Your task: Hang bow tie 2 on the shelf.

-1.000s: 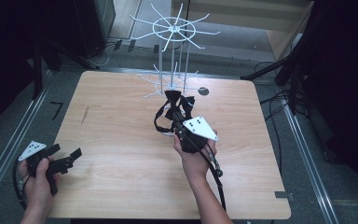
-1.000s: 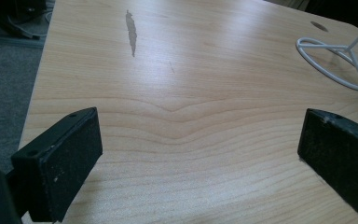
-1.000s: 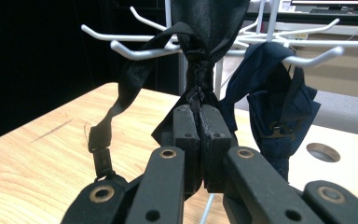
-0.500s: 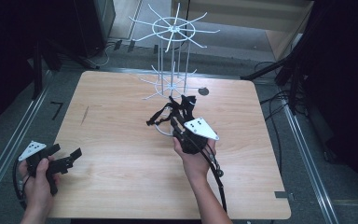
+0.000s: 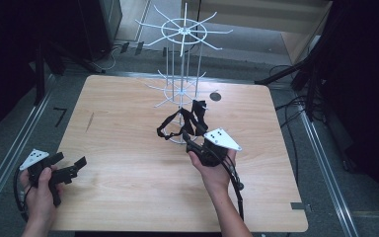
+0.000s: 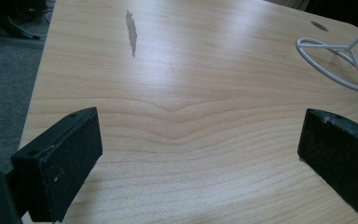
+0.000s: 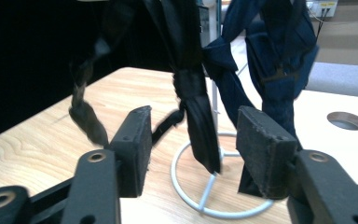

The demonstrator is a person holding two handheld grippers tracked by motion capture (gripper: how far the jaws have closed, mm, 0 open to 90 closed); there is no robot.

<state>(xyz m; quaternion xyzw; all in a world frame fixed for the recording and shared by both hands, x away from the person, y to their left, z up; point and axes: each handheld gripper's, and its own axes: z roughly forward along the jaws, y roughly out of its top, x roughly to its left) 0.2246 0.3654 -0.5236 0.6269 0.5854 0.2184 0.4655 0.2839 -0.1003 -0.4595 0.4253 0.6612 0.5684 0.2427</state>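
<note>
From the high view, the right gripper [image 5: 193, 139] sits at the foot of the white wire rack [image 5: 182, 64] in the middle of the table [image 5: 128, 197]. A bunch of dark straps [image 5: 185, 123] hangs off the rack's lower arms. A second ago the gripper pinched them up near the rack; now its jaws have just been opening and the straps dangle on their own, so the hanging looks done. The left gripper [image 5: 71, 167] rests near the table's left front corner, well apart from the rack.

In the left gripper view the jaws stand wide over bare wood, with the rack's ring base [image 6: 335, 63] cut off at the right edge.

In the right gripper view the jaws are half open; a knotted black strap [image 7: 193, 100] hangs between the pads [image 7: 261, 149] untouched, a navy one [image 7: 279, 51] behind it. Which hook carries them is cropped off above, and the leftmost strap is blurred.
</note>
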